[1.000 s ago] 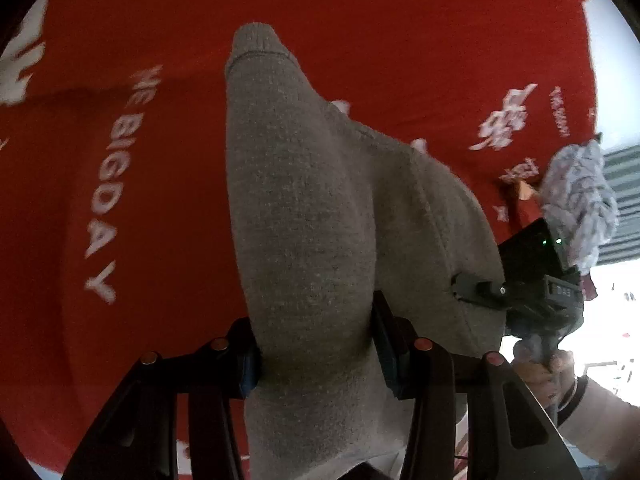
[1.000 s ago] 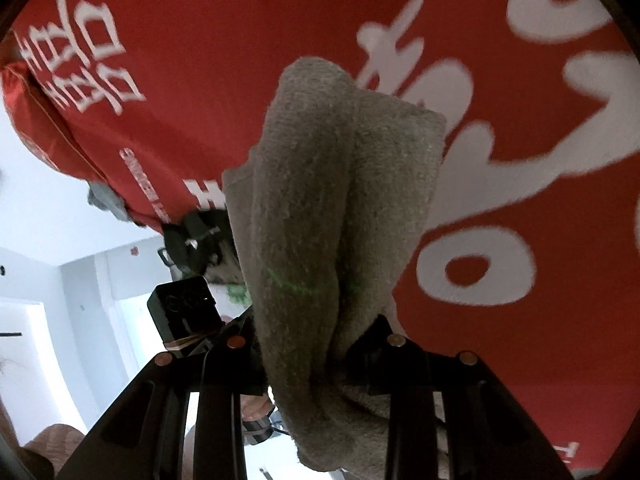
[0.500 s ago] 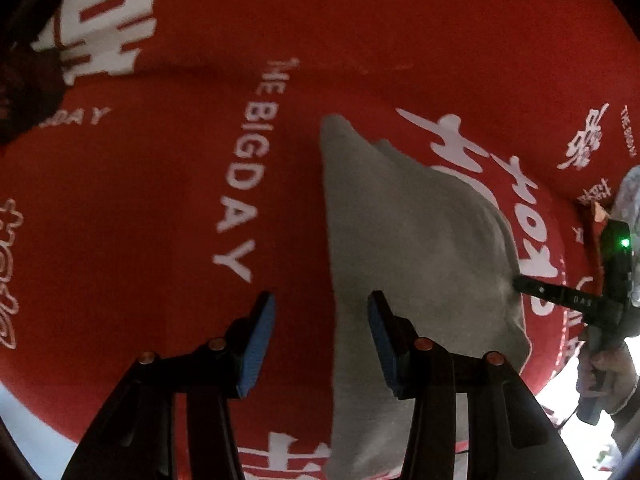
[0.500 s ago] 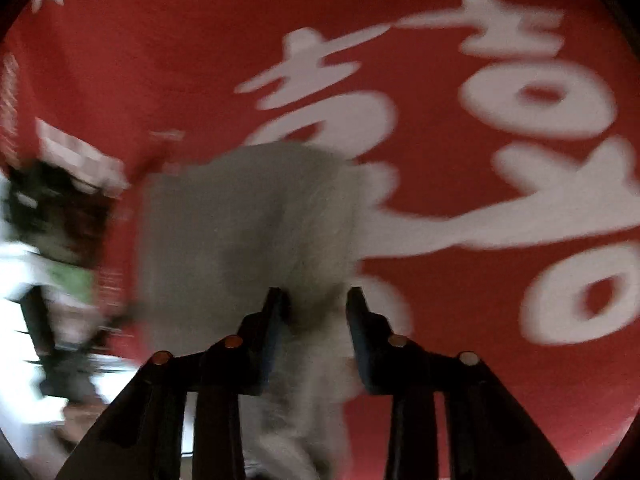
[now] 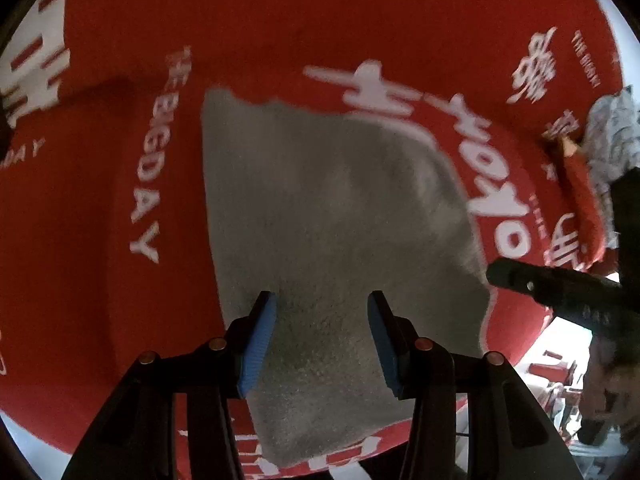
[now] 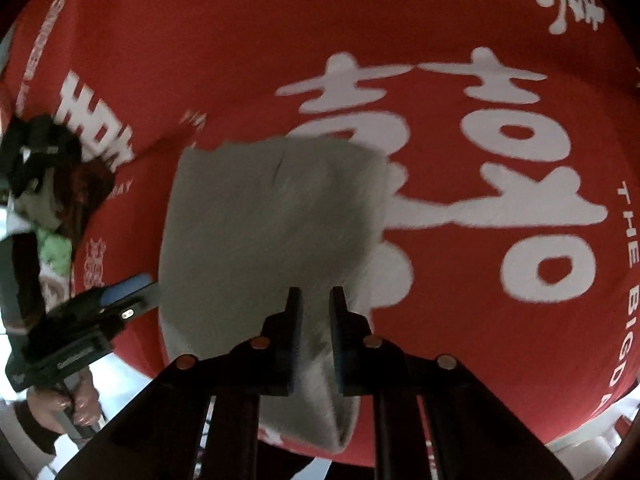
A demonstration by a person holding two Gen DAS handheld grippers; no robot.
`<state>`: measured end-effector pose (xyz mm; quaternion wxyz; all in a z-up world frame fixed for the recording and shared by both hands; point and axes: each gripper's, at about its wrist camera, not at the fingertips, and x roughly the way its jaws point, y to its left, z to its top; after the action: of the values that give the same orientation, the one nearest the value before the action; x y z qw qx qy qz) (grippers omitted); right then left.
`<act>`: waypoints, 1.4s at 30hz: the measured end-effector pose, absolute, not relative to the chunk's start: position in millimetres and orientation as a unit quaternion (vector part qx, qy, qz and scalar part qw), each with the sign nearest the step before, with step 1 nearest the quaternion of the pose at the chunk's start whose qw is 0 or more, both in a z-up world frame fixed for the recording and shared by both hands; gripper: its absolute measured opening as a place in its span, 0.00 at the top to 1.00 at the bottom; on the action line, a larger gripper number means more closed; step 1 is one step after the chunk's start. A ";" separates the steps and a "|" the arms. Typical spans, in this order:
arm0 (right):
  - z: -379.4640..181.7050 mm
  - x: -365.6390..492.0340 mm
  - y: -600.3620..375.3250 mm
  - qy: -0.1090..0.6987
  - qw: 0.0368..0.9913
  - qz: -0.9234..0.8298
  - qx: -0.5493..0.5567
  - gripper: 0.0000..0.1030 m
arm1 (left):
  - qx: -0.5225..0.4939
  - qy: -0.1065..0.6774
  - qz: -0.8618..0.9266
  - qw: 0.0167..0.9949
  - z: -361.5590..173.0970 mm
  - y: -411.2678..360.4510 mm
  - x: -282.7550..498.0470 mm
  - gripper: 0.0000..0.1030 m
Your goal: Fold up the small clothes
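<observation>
A small grey knitted garment point(image 5: 332, 220) lies spread on a red tablecloth point(image 5: 100, 280) printed with white characters. My left gripper point(image 5: 320, 320) is open, its blue pads point(image 5: 258, 336) hovering over the garment's near edge with nothing between them. My right gripper point(image 6: 316, 312) is shut on the near right edge of the grey garment point(image 6: 264, 224); a fold of cloth runs between its pads point(image 6: 294, 320). The right gripper also shows in the left wrist view point(image 5: 552, 284) at the garment's right corner, and the left gripper in the right wrist view point(image 6: 100, 312) at the garment's left side.
A crumpled grey-and-white patterned cloth point(image 5: 612, 128) lies at the table's far right edge. More clothes, green and dark, are heaped at the left point(image 6: 52, 216) in the right wrist view. The tablecloth's near edge point(image 6: 580, 432) curves close below the garment.
Both grippers held the garment bunched up above the table a second ago. It now lies spread flat. My left gripper has opened and let go. My right gripper still grips an edge.
</observation>
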<state>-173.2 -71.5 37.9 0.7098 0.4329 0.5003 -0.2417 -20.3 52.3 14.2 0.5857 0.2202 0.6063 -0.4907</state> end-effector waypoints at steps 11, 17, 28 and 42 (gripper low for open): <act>-5.5 -177.1 -62.9 0.551 0.673 -0.258 0.420 0.85 | 0.235 0.614 -0.478 0.583 2.9 50.4 -24.2 0.51; 4.8 -181.5 -60.6 0.574 0.646 -0.262 0.430 0.85 | 0.244 0.624 -0.454 0.588 11.7 52.8 -24.9 0.51; 36.1 -204.3 -50.2 0.590 0.602 -0.264 0.469 0.81 | 0.254 0.625 -0.443 0.590 57.5 65.5 -29.9 0.51; 111.6 -210.1 -38.7 0.556 0.621 -0.268 0.483 0.67 | 0.286 0.602 -0.426 0.612 124.2 87.5 -39.1 0.20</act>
<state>-210.1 -38.7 111.6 0.6206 0.4834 0.5561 -0.2681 -39.1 87.5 124.2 0.6118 0.2861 0.6021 -0.4258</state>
